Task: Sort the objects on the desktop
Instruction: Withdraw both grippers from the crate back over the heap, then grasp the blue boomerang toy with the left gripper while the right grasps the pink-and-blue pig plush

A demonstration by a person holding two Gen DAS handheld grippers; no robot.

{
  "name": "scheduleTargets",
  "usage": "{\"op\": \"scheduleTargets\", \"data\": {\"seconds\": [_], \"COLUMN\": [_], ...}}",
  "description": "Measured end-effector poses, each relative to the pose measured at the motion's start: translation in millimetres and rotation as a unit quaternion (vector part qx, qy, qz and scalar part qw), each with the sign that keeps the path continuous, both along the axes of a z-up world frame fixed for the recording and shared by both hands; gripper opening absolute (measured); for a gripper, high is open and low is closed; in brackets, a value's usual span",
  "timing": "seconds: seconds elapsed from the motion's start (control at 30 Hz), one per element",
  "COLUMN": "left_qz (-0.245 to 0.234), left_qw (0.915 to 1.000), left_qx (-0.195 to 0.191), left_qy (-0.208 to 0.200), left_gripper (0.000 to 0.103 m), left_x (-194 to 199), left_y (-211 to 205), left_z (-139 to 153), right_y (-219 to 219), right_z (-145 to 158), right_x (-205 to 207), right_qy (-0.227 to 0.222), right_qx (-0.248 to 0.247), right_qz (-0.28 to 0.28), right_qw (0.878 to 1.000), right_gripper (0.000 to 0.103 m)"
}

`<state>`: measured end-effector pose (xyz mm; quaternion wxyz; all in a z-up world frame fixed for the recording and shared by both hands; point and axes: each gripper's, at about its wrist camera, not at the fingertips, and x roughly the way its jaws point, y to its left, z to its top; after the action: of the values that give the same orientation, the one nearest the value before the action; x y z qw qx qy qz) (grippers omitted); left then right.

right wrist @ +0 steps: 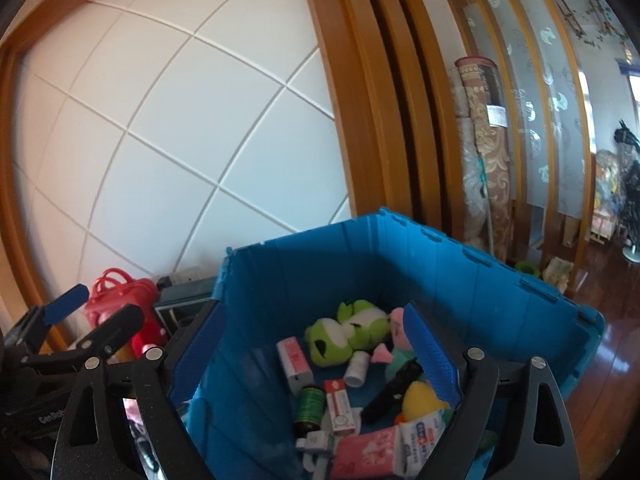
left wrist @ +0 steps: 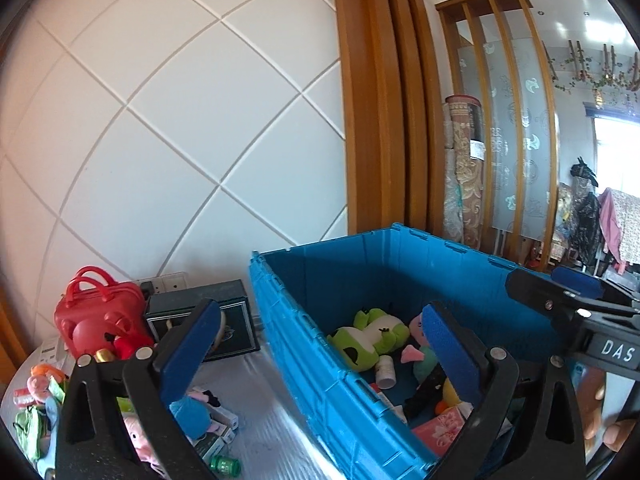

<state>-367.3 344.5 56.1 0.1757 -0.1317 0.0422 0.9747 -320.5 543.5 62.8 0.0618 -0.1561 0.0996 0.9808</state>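
Two grippers, both spread wide & holding nothing. Right gripper (right wrist: 316, 356) hangs over the blue crate (right wrist: 500, 280), which already holds a green plush (right wrist: 344, 338), a green bottle (right wrist: 309, 404), small boxes and a pink packet (right wrist: 368, 452). Left gripper (left wrist: 320, 344) straddles the crate's near wall, with the unsorted pile on the table (left wrist: 256, 412) at its left: blue plush (left wrist: 192, 416), pink plush (left wrist: 136, 436), small green jar (left wrist: 226, 465), red toy bag (left wrist: 92, 312). Looks like between drops, next pick not begun. Next: left swings down to the pile, prob. the blue plush, though the finger hides much of it, so approach is a guess.
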Motion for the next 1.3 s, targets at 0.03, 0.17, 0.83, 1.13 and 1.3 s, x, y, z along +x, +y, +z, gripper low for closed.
{"op": "scheduleTargets", "data": {"seconds": [0.03,0.17,0.83,1.13,1.3], "left_qz": [0.017,0.105,0.377,0.388,0.367], "left_qw": [0.9998,0.9928,0.9186,0.9056,0.9104], "left_qx": [-0.002,-0.033,-0.072,-0.047,-0.037], "left_qy": [0.009,0.047,-0.095,-0.165,-0.187], "left_gripper": [0.102,0.102,0.102,0.102,0.102], "left_x": [4,18,79,66,40], "left_y": [-8,-45,-370,-443,-436], "left_z": [-3,-12,-168,-211,-221], "right_y": [-8,-47,-267,-337,-347], "right_z": [3,14,-83,-150,-164], "right_x": [1,4,-73,-98,-108], "right_qy": [0.005,0.03,-0.084,-0.168,-0.187], "right_qx": [0.001,0.013,0.031,0.018,0.033], "right_qz": [0.01,0.055,0.184,0.195,0.204], "right_qw": [1.0,0.998,0.979,0.966,0.96], "right_gripper": [0.091,0.096,0.103,0.103,0.103]}}
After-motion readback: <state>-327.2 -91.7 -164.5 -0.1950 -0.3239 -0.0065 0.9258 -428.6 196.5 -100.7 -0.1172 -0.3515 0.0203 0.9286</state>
